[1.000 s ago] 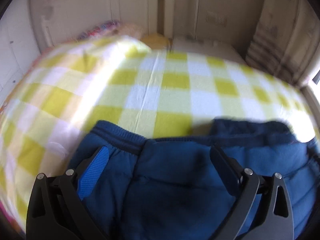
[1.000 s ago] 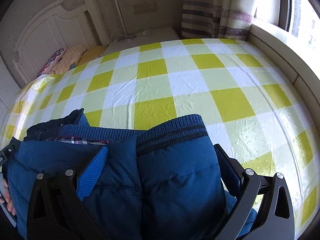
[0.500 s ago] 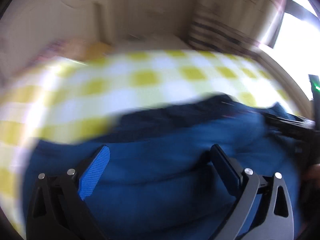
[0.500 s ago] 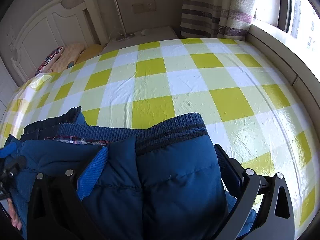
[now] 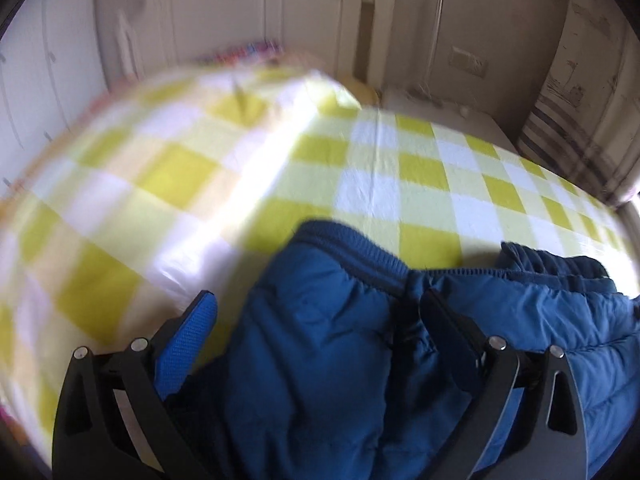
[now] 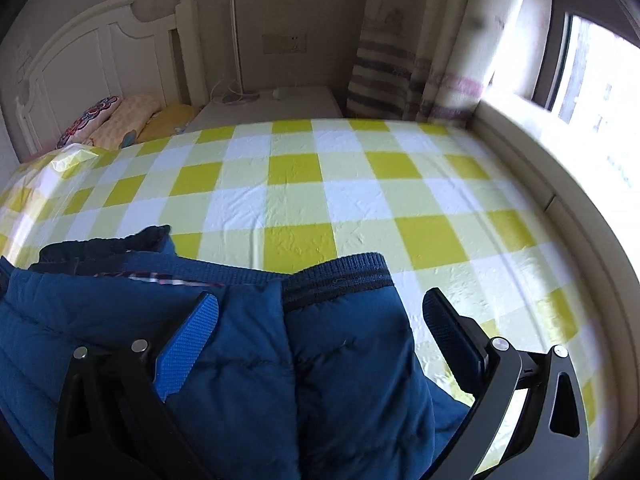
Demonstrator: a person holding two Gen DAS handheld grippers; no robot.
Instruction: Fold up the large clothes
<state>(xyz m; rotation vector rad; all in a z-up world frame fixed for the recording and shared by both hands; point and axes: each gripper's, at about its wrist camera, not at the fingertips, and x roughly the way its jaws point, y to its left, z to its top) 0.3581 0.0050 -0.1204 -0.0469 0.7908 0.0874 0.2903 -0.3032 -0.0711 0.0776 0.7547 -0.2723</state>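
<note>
A blue padded jacket [image 5: 400,344] lies folded on the yellow-and-white checked bed [image 5: 400,168]. In the left wrist view its ribbed cuff [image 5: 352,248] points away from me. My left gripper [image 5: 318,312] hovers over the jacket with its jaws wide apart, holding nothing. In the right wrist view the jacket [image 6: 280,360] shows a ribbed cuff [image 6: 340,276] and a plaid lining [image 6: 160,280]. My right gripper [image 6: 320,312] is open over the jacket's right part, empty.
A white headboard [image 6: 92,64] and pillows [image 6: 120,120] stand at the far left. A nightstand [image 6: 272,108] sits behind the bed. A striped curtain [image 6: 404,60] and a window sill [image 6: 560,168] run along the right edge.
My left gripper swung right, then back left over the jacket's left cuff. My right gripper lifted its view slightly; the jacket stays put.
</note>
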